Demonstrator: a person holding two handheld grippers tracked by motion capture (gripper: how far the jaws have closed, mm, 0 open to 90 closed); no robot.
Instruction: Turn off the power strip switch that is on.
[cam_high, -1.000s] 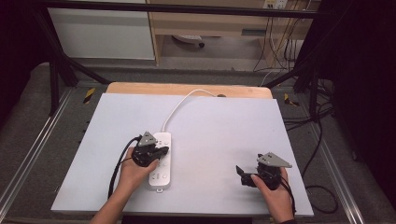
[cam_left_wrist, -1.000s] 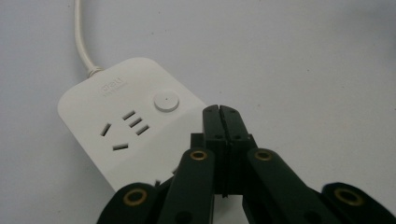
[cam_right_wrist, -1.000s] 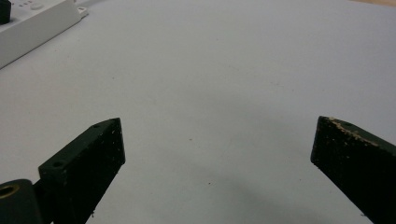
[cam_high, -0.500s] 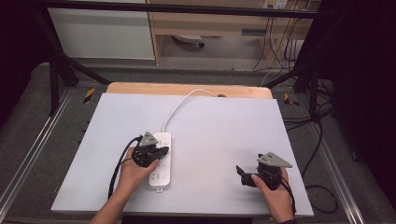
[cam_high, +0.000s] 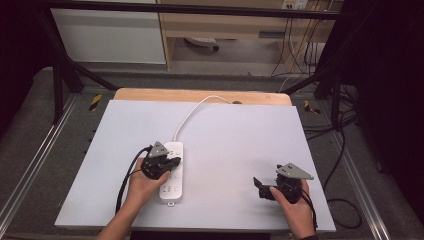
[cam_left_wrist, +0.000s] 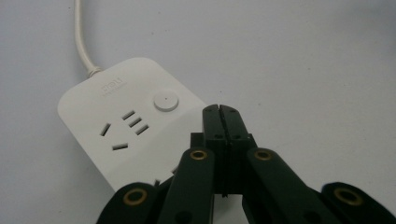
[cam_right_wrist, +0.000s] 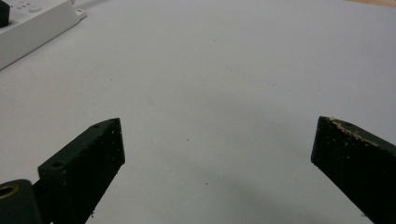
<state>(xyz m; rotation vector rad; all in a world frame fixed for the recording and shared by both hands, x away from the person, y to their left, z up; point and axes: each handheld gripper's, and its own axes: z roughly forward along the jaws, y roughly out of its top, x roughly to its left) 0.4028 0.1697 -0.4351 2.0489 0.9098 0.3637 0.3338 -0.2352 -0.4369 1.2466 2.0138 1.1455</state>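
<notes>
Pressing looks like the step in hand: the left tool (cam_left_wrist: 219, 109), jaws pressed together, hovers over the power strip (cam_high: 170, 170) at near-left of the worktop (cam_high: 240, 140), needing descent onto its button (cam_left_wrist: 166, 101), while the right tool (cam_right_wrist: 217, 140) rests spread.

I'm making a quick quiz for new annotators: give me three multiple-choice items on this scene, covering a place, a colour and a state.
1. Where does the power strip lie?
A. under the left tool
B. beside the right tool
C. on the floor

2. What colour is the power strip?
A. black
B. white
C. orange

3. How do the left tool's jaws stand?
A. wide apart
B. shut on the cord
C. shut, nothing between

Answers: 1 A, the high view shows the left tool above it. 2 B, its body is white. 3 C, the jaws meet over the strip in the left gripper view.
</notes>
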